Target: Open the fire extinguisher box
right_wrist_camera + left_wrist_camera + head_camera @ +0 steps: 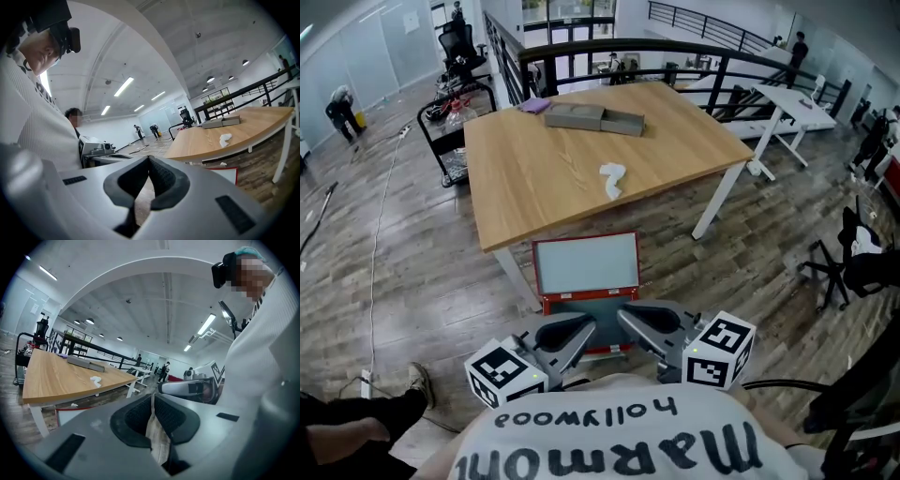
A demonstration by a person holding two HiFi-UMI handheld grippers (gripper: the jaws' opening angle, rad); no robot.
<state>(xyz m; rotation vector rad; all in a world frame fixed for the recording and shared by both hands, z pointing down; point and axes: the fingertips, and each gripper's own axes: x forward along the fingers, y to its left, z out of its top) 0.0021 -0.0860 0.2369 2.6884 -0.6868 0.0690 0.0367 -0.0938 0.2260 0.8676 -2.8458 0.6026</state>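
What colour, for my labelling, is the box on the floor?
Red box with a pale panel; clearest in head view.

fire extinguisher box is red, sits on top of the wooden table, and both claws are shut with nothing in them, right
Not quite. The fire extinguisher box is not on top of the wooden table; it stands on the floor against the table's near edge, as the head view shows. The rest holds: the box is red, and the left claw and right claw are both shut with nothing in them.

A white knit sweater (609, 441) with black lettering is worn; the grey left gripper (584, 326) and right gripper (625, 315) are fitted with black-and-white marker cubes (719, 350).
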